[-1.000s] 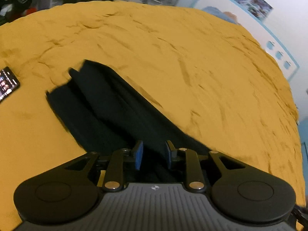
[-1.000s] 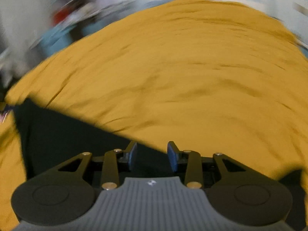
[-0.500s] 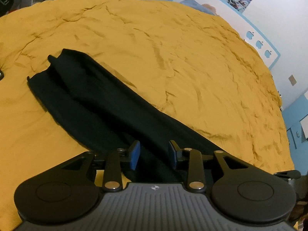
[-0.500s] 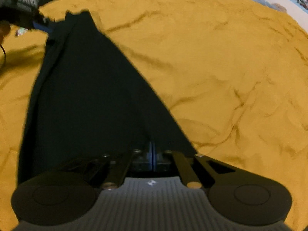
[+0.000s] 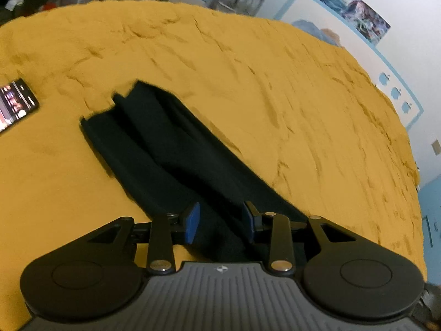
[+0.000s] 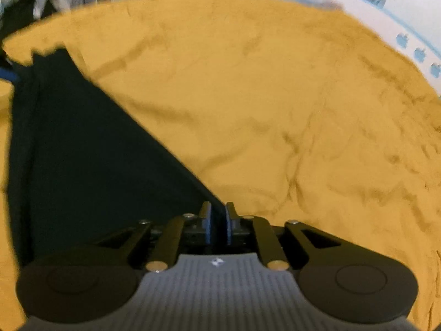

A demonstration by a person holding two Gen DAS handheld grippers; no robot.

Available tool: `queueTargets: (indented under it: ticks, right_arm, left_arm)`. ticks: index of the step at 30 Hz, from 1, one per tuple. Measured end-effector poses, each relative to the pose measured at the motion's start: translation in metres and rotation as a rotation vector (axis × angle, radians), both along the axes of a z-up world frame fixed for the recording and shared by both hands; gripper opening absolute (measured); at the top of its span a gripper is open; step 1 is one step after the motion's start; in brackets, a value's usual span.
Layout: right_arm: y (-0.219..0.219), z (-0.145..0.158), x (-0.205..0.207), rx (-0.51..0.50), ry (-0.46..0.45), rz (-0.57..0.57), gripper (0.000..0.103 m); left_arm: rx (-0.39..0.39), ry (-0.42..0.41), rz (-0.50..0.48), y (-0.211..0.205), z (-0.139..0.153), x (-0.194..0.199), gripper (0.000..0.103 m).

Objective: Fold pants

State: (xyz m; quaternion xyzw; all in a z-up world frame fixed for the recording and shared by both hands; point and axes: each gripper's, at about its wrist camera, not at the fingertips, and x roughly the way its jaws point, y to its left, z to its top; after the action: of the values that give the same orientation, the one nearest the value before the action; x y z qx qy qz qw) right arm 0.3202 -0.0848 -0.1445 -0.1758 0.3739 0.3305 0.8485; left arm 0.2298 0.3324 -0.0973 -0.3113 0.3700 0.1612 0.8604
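close up in the left wrist view, the left black two-finger gripper is seen with its jaws apart and opening, and dark cloth lies between the blue pads without being pressed. in the right wrist view, the right black two-finger gripper is seen with a thin gap between its jaws, which are opening too; the edge of the cloth runs into that gap, but whether it is pinched cannot be told.

the long black soft pants are laid out on the wrinkled yellow bed cover, with one leg placed on top of the other. so the first fold looks done. folding the long strip shorter looks left to do.

farther off, near the leg ends, a flat black phone with a lit screen is seen, cut off by the edge. the waist end is hidden under the grippers. the right view is blurred, so the far room is hard to make out.
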Motion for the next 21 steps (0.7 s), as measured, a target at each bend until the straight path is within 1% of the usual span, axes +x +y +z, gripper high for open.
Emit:
queueTargets:
  ticks: [1,4,5,8,10,14,16,18,21]
  right_arm:
    - [0.002,0.006,-0.007,0.053,0.031,0.034,0.021]
    - [0.015,0.010,-0.021,0.155,0.141,0.131,0.021]
    - [0.020,0.009,-0.024,0.178,0.169,0.149,0.021]
    - [0.040,0.006,-0.031,0.236,0.233,0.181,0.021]
    - [0.053,0.002,-0.036,0.253,0.249,0.204,0.022]
    - [0.076,-0.003,-0.042,0.273,0.265,0.227,0.022]
    - [0.079,-0.007,-0.047,0.278,0.279,0.227,0.022]
    - [0.078,-0.009,-0.049,0.301,0.291,0.228,0.022]
    - [0.080,-0.006,-0.052,0.352,0.309,0.237,0.022]
  left_arm:
    - [-0.001,-0.003,0.006,0.003,0.001,0.001,0.042]
    - [-0.017,-0.015,0.011,0.011,0.003,0.010,0.043]
    - [-0.024,-0.018,0.006,0.014,0.002,0.014,0.048]
    - [-0.056,0.022,0.020,0.021,-0.005,0.025,0.049]
    - [-0.081,0.036,0.028,0.024,-0.010,0.027,0.049]
    - [-0.105,0.072,0.037,0.031,-0.025,0.028,0.049]
    - [-0.138,0.075,0.052,0.037,-0.032,0.027,0.049]
    - [-0.175,0.061,0.070,0.042,-0.036,0.023,0.049]
    - [-0.191,0.048,0.075,0.045,-0.039,0.020,0.049]
